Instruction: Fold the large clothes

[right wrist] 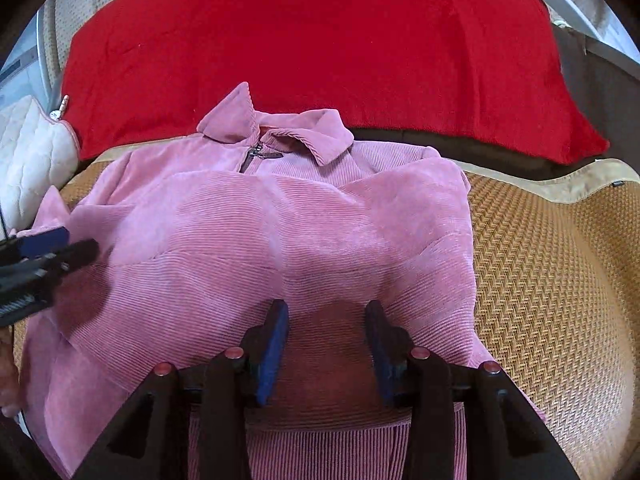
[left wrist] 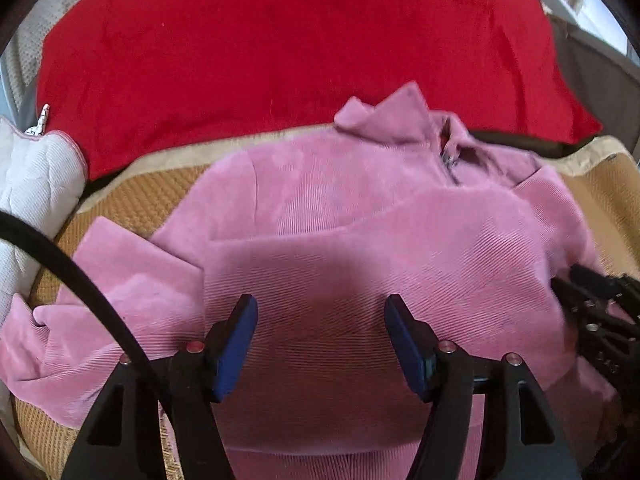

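A pink corduroy jacket lies on a woven tan mat, collar and zipper at the far end, sleeves folded over the body. It also shows in the right wrist view. My left gripper is open just above the jacket's near part, holding nothing. My right gripper is open above the jacket's lower hem area, holding nothing. The right gripper shows at the right edge of the left wrist view. The left gripper shows at the left edge of the right wrist view.
A woven tan mat covers the surface, with bare mat right of the jacket. A red blanket lies behind. A white quilted pillow sits at the left. A black cable crosses the left wrist view.
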A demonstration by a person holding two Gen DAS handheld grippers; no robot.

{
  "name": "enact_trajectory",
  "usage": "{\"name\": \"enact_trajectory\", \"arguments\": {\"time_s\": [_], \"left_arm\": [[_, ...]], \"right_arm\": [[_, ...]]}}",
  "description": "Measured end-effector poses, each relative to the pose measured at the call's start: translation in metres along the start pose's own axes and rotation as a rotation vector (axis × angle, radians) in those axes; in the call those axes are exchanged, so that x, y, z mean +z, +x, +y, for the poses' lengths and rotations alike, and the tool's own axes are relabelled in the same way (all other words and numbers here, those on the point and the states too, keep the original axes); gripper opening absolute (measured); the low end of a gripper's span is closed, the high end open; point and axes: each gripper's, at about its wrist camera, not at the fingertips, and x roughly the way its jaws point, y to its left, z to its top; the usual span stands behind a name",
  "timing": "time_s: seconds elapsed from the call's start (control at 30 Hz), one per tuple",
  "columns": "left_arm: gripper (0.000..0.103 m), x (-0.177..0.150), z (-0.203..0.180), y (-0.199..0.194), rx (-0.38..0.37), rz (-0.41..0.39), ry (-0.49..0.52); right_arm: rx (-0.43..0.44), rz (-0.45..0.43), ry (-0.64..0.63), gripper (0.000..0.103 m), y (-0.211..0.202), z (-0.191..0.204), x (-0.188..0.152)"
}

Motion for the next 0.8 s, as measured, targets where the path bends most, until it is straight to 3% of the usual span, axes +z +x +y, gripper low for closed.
{"name": "enact_trajectory", "arguments": {"time_s": [0.8], "left_arm": [[0.067,-0.0010,-0.0004,0.0074,0.009,0.009,0.015]], "right_arm": [[-0.040,0.007,-0.012,0.054,0.0021,0.0008,0.0034]]}}
